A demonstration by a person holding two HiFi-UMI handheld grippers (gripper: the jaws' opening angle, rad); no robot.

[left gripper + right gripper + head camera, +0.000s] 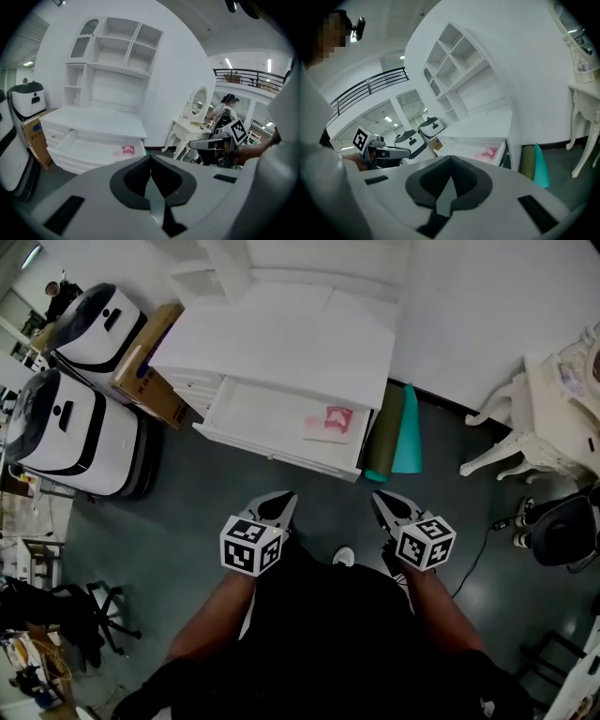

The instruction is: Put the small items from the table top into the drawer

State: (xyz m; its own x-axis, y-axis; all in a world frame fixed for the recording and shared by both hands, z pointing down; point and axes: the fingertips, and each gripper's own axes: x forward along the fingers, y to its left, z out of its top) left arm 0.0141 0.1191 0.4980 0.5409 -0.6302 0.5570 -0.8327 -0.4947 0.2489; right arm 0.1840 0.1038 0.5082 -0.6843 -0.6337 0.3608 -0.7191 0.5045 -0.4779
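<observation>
White desk (281, 334), one, upper centre of the head view. Its one drawer (253, 413) is pulled out, with one pink item (330, 420) at its right end. You hold two grippers below it: left gripper (284, 501) and right gripper (379, 500), both closed and empty. Two rolled mats (408, 437) right of the drawer.

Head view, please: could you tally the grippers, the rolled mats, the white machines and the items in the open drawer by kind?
Grippers: 2, the left gripper and the right gripper
Rolled mats: 2, the olive mat and the teal mat
White machines: 2
Items in the drawer: 1, a pink item
Total: 7
</observation>
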